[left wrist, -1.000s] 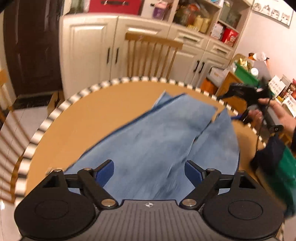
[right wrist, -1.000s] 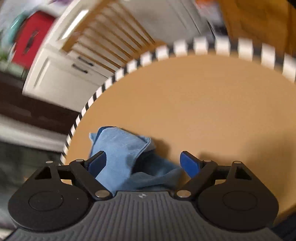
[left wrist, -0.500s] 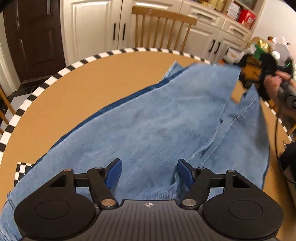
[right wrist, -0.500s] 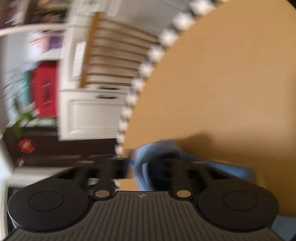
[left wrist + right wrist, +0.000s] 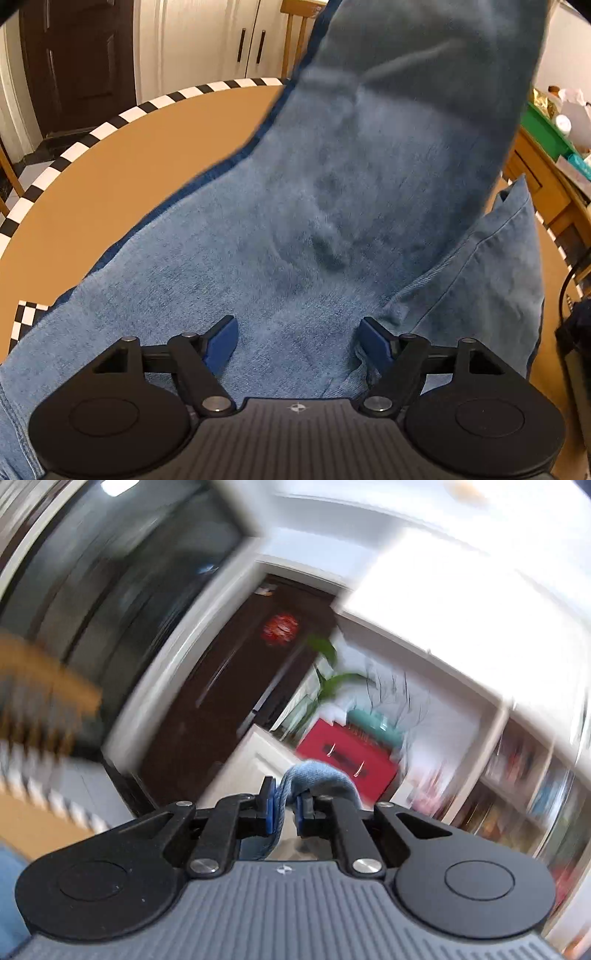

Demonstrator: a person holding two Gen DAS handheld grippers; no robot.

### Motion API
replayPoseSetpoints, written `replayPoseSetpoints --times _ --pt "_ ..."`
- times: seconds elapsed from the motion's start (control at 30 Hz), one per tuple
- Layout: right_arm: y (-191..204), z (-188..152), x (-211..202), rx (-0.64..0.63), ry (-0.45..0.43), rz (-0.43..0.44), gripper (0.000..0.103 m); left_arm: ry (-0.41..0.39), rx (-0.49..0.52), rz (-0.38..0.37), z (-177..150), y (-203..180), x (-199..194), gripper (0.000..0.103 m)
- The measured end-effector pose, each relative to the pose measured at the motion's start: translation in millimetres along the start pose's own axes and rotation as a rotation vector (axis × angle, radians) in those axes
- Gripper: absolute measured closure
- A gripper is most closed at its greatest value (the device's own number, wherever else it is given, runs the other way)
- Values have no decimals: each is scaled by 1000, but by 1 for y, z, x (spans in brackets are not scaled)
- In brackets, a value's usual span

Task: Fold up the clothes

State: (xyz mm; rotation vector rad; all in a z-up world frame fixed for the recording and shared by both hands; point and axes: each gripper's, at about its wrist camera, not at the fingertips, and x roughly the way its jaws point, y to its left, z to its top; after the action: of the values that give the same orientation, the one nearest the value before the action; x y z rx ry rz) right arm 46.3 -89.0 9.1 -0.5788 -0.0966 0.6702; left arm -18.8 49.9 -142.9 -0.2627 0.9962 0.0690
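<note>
Blue jeans lie across the round tan table. One trouser leg rises steeply out of the top of the left wrist view; the other leg lies flat to the right. My left gripper is open, low over the denim near its waist end. In the blurred right wrist view, my right gripper is shut on a fold of the jeans' cloth, held high and pointing into the room.
The table has a black-and-white checked rim. Behind it stand white cabinets, a dark door and a wooden chair. A cluttered wooden side unit is at the right.
The right gripper closed on the trouser leg's end and lifted it high off the table. The left gripper moved lower and closer over the jeans, still open.
</note>
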Motion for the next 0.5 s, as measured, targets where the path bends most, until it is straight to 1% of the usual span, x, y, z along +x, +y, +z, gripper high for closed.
replayPoseSetpoints --times 0.07,0.1,0.17,0.2,0.23,0.27,0.37,0.43,0.47,0.5 --pt "-14 -29 25 248 197 43 92 -3 23 10 -3 -4 1 26" --pt "-24 -52 37 388 308 33 92 -3 32 16 -4 -6 2 25" --pt "-46 -109 63 689 545 -34 94 -3 46 21 -5 -9 2 24" --pt "-55 -133 70 799 625 -65 94 -1 49 22 -5 -10 3 24" --pt "-62 -154 72 880 677 -94 94 0 46 19 -5 -9 3 24" --pt "-66 -164 73 916 709 -111 94 2 44 16 -5 -9 3 24" --pt "-77 -171 75 924 763 -137 93 1 53 14 -4 -7 4 22" --pt "-84 -176 75 929 800 -154 81 1 59 13 2 -6 9 20" --pt "-88 -178 76 932 818 -163 65 1 64 14 2 -7 10 19" --pt "-92 -180 76 934 836 -172 57 0 69 16 3 -8 11 18"
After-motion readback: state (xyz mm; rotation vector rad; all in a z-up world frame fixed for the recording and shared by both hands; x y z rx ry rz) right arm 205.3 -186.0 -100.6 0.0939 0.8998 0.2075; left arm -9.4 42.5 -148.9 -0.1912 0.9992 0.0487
